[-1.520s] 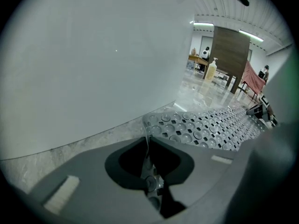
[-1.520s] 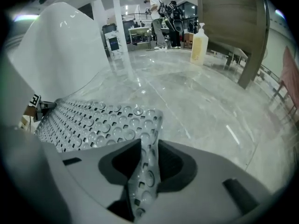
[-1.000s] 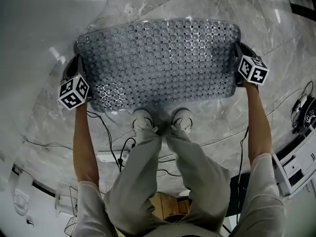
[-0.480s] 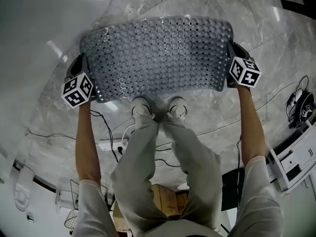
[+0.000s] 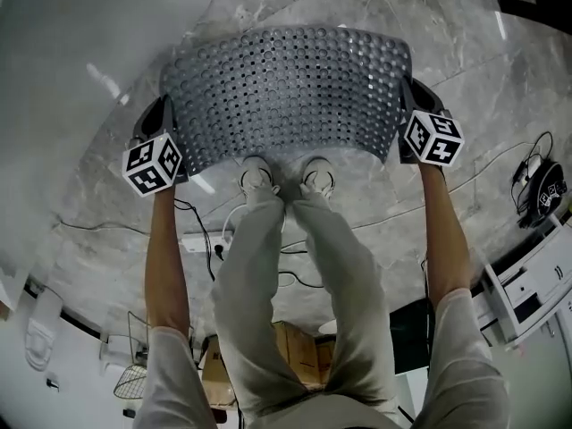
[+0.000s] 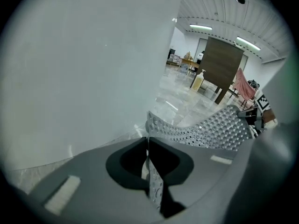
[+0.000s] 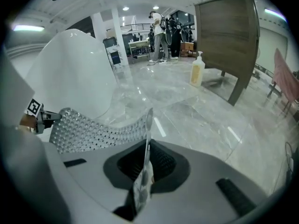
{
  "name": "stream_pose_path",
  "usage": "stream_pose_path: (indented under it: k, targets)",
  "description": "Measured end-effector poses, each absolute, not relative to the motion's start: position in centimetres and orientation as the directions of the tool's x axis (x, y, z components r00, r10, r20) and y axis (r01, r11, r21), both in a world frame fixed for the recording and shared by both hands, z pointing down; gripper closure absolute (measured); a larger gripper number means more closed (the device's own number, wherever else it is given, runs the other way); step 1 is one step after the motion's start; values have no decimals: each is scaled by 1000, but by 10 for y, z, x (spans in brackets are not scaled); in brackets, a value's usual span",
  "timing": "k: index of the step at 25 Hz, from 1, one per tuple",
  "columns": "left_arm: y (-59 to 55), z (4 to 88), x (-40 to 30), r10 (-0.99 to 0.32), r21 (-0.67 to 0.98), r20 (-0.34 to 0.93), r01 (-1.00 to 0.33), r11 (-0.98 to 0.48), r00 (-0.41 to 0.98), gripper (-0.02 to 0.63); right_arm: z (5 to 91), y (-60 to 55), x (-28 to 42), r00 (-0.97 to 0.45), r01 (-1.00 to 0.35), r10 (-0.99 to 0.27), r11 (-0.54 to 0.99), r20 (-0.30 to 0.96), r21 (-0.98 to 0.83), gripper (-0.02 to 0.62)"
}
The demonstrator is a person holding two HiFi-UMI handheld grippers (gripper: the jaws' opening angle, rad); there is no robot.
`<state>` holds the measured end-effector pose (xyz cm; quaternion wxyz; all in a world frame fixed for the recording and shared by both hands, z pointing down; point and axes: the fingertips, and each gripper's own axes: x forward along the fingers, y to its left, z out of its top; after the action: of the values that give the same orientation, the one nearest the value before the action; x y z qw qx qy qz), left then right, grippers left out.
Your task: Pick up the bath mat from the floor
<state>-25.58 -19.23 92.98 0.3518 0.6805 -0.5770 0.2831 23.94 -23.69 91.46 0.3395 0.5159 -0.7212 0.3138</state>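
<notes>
The bath mat [image 5: 286, 92] is a grey perforated rubber sheet, stretched in the air between both grippers above the marble floor. My left gripper [image 5: 165, 123] is shut on the mat's left edge, and the thin edge [image 6: 152, 181] shows pinched between its jaws. My right gripper [image 5: 407, 119] is shut on the right edge, with the mat [image 7: 142, 181] clamped in its jaws. The mat sags in a curve [image 7: 93, 129] between the two. Its lower edge hangs just above the person's shoes [image 5: 286, 177].
A white bathtub [image 5: 80, 52] curves along the left. Cables and a power strip [image 5: 206, 239] lie on the marble floor [image 5: 500, 88] behind the feet. A white cabinet [image 5: 532, 293] stands at right. A soap bottle [image 7: 198, 69] and a brown panel [image 7: 229, 36] stand further off.
Both grippers have drawn closer together and moved up in the head view; the mat bows more between them and looks narrower.
</notes>
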Motion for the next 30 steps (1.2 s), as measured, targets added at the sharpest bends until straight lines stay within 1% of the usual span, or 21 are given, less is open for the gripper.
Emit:
stream_pose_path:
  k: [8,14,30]
  targets:
    - [-188,877,-228,-606,191,769,-978,-85,204,578,843,-228,209,-292,-942,-559,309,776,-132,571]
    - [-186,835,-213,-617,209,754,-973,-99,225,578,789,-229,199,-314,-936,-583,321,749,-142,572]
    - [-193,689,-213,-691,206,685,-972,-117,229,578,640,-226,171,-349,-922,-642,368,683,-125,572]
